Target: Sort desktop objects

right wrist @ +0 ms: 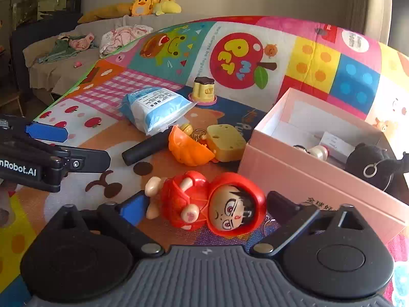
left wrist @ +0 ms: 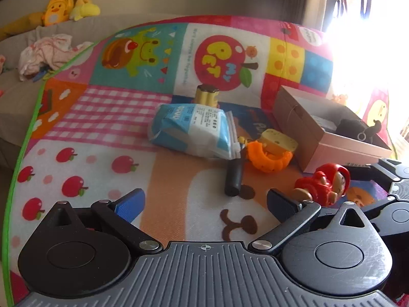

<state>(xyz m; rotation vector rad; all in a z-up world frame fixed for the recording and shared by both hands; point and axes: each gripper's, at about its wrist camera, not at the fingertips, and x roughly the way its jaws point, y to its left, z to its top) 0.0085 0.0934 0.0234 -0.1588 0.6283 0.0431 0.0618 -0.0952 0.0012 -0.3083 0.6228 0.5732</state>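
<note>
Yellow plush toys (right wrist: 153, 1) sit atop a beige sofa (right wrist: 66, 69) strewn with crumpled clothes (right wrist: 122, 37).

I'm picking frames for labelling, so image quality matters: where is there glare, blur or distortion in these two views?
Left wrist view: window glare burns out the upper right, washing over the pink box; the mat edge bows from the fisheye. Right wrist view: evenly lit, the red doll sharp, only the far right edge overexposed; same barrel bowing.
</note>
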